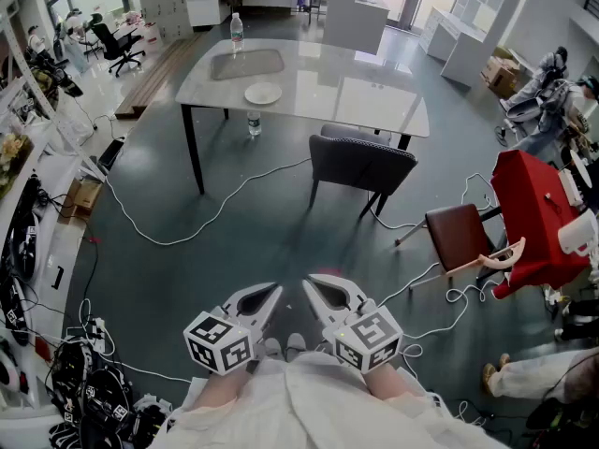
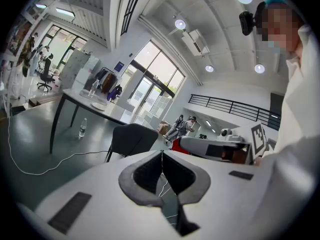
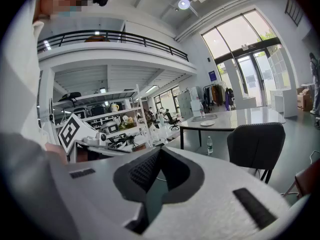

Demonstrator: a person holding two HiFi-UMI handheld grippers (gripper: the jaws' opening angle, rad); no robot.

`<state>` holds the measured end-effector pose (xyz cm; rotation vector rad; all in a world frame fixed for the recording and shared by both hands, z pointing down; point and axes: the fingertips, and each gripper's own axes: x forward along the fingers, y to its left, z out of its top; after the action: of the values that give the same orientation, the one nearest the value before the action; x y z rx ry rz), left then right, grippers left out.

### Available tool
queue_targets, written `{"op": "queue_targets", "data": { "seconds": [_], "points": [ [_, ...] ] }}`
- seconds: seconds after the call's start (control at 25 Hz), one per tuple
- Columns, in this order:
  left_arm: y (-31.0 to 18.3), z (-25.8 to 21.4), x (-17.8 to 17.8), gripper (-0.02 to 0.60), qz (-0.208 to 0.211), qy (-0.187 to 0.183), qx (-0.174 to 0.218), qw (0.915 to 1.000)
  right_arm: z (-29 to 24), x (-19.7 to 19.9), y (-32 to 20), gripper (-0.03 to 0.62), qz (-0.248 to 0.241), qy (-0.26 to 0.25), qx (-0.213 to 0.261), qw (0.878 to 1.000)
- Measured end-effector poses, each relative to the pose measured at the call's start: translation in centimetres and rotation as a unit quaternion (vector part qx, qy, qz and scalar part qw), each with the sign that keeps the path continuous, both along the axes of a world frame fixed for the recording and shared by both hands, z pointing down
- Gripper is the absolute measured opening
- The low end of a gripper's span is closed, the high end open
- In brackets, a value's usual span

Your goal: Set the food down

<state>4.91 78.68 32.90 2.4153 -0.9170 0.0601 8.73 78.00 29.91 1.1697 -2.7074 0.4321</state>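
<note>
the grey floor (image 1: 253,223) is taking up most of the head view, with a white cable (image 1: 187,232) trailing across it. the person is standing well apart from the glass-topped desk (image 1: 356,92), and a dark chair (image 1: 360,165) is sitting at the desk's near edge, towards its right corner.

the left hand-held gripper (image 1: 270,295) and the right hand-held gripper (image 1: 314,286) are hanging low against the person's body, side by side, tips angling in towards each other and pointing across the floor at the desk. this is looking like a carrying or resting pose, not a reach, since nothing is within range. in its own view the left hand-held gripper (image 2: 161,153) is clenched with pads meeting and nothing between them; the right hand-held gripper (image 3: 159,150) is likewise clenched on nothing.

on the desk a grey tray (image 1: 247,64) is lying near the far left corner, and a white plate (image 1: 263,93) is resting just beside it, towards the near edge, probably laid out to receive something. a bottle (image 1: 237,31) is standing at the far edge, and a second bottle (image 1: 254,123) is standing on the floor under the desk.

the food is not showing in any view; whether it is lying on the plate is too small to tell.
</note>
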Motion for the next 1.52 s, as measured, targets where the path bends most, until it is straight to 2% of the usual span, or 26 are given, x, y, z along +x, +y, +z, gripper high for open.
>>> {"op": "queue_targets", "data": {
  "seconds": [0.16, 0.48, 0.72, 1.0, 1.2, 1.52],
  "points": [
    [-0.3, -0.1, 0.6, 0.017, 0.005, 0.005, -0.002, 1.0, -0.1, -0.1, -0.5, 0.002, -0.003, -0.015, -0.01, 1.0],
    [0.2, 0.0, 1.8, 0.017, 0.016, 0.009, -0.009, 0.9998, 0.1, -0.3, -0.4, 0.002, -0.016, -0.01, -0.012, 1.0],
    [-0.3, 0.4, 1.8, 0.017, 0.002, 0.018, -0.019, 0.9997, 0.3, 0.5, -1.1, 0.002, -0.009, -0.052, -0.035, 0.998],
    [-0.2, 1.4, 3.1, 0.018, -0.009, 0.026, -0.033, 0.9991, 1.7, 2.0, -1.2, 0.002, -0.015, -0.04, -0.041, 0.998],
    [-0.2, 2.4, 3.9, 0.018, -0.015, 0.034, -0.052, 0.998, 3.0, 3.5, -1.8, 0.002, 0.0, -0.037, -0.054, 0.998],
    [-4.7, 3.6, 2.3, 0.018, -0.013, 0.027, -0.065, 0.9974, 4.1, 1.8, -5.9, 0.002, -0.008, -0.041, -0.07, 0.997]
  ]
}}
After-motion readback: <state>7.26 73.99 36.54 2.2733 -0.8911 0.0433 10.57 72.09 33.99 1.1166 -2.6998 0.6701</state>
